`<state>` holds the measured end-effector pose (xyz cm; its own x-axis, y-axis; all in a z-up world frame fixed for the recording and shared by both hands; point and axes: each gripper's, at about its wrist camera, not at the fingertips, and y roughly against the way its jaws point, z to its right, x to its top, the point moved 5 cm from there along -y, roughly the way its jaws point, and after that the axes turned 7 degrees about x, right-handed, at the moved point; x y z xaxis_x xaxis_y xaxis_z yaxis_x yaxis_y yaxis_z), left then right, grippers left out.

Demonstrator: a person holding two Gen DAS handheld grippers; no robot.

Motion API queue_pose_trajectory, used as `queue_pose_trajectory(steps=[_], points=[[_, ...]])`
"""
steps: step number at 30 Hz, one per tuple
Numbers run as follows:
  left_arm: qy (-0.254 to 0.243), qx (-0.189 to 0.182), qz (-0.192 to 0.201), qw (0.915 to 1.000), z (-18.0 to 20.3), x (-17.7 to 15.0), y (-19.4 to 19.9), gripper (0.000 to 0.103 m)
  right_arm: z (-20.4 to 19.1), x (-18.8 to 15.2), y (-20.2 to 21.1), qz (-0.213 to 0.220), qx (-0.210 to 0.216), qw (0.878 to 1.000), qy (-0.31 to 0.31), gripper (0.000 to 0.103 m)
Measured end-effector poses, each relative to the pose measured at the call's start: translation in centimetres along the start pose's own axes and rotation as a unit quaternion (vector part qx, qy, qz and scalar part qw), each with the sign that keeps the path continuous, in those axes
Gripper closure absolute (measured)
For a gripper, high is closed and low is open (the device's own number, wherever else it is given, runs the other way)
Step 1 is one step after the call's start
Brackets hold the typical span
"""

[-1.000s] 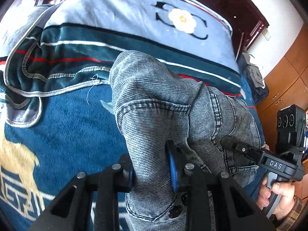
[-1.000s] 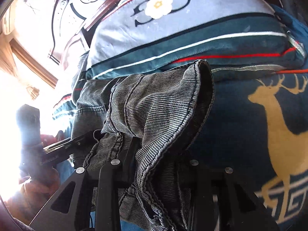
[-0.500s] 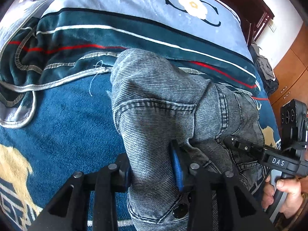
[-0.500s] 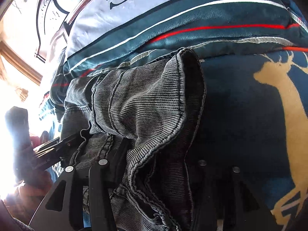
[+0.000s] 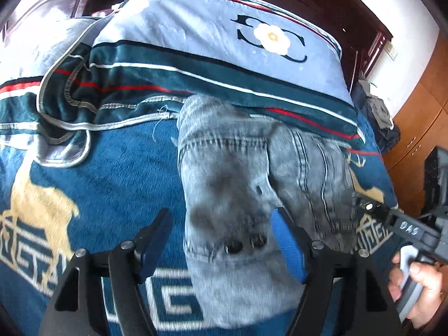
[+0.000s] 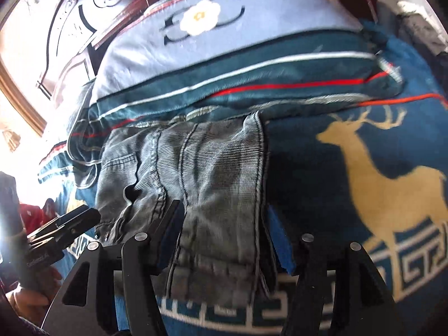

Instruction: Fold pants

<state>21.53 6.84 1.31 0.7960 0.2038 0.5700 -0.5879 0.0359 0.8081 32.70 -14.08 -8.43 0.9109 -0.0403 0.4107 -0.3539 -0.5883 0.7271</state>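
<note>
Grey denim pants (image 5: pixel 240 184) lie folded on the blue blanket, also shown in the right wrist view (image 6: pixel 207 173). My left gripper (image 5: pixel 221 229) is open, its blue-padded fingers spread on either side of the waistband end with two buttons, which lies between them. My right gripper (image 6: pixel 224 229) is open too, its fingers astride the hem edge of the pants. The right gripper also shows at the right of the left wrist view (image 5: pixel 369 207), at the pants' right edge. The left gripper shows at the left of the right wrist view (image 6: pixel 84 215).
The bed is covered by a blue blanket with gold deer (image 6: pixel 372 162). A folded teal and light-blue blanket with a flower (image 5: pixel 212 47) lies just beyond the pants. A carved wooden headboard (image 6: pixel 72 28) stands behind. Wooden cabinets (image 5: pixel 420 128) and dark clothes are at the right.
Both grippers have opened and let go of the pants. The pants have dropped flat onto the blanket, and both grippers have drawn back a little.
</note>
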Motion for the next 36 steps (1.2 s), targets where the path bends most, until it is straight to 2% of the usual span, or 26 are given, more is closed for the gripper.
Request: queue_pose_trajectory(steps=[3,6,8,9,11,14,17,23,25,31,34,36], points=[[-0.033,0.016,-0.013,0.9992,0.6,-2.1,-0.2,0.028,-0.1,-1.5,0.9,-0.004,-0.010,1.000,0.001,0.044],[-0.070,0.042,-0.020,0.9965,1.1,-4.0,-1.1,0.027,0.4,-3.5,-0.6,-0.044,-0.045,0.998,0.020,0.044],[-0.060,0.035,-0.032,0.9971,0.6,-4.5,-2.2,0.026,1.6,-4.7,-2.7,-0.092,-0.068,0.993,0.022,0.040],[-0.050,0.031,-0.035,0.9977,0.3,-4.6,-2.4,0.023,2.4,-4.8,-3.2,-0.094,-0.059,0.994,0.010,0.038],[-0.052,0.035,-0.032,0.9975,0.1,-4.4,-2.3,0.021,3.4,-4.5,-3.1,-0.089,-0.035,0.995,-0.021,0.037],[-0.063,0.045,-0.020,0.9968,0.4,-4.2,-1.3,0.022,2.7,-4.1,-2.2,-0.086,-0.044,0.995,0.002,0.035],[-0.038,0.039,-0.012,0.9984,0.3,-4.4,0.4,0.023,2.2,-4.2,0.0,-0.059,-0.036,0.998,0.005,0.034],[-0.006,0.022,0.022,0.9995,0.4,-6.2,4.1,0.011,1.2,-6.3,3.9,-0.026,-0.003,0.999,-0.027,0.030],[-0.007,0.026,0.034,0.9991,0.7,-7.0,5.3,0.008,0.3,-7.3,5.1,-0.015,0.005,0.999,-0.034,0.028],[-0.013,0.052,0.047,0.9974,1.2,-9.1,7.8,0.007,-2.4,-10.1,7.3,0.005,0.017,0.999,-0.042,0.024],[-0.013,0.062,0.053,0.9966,1.3,-9.7,9.3,0.001,-3.5,-10.9,8.7,0.018,0.018,0.999,-0.038,0.020],[-0.015,0.061,0.059,0.9963,1.6,-10.2,10.4,0.001,-4.0,-11.4,9.8,0.024,0.018,0.999,-0.030,0.019]])
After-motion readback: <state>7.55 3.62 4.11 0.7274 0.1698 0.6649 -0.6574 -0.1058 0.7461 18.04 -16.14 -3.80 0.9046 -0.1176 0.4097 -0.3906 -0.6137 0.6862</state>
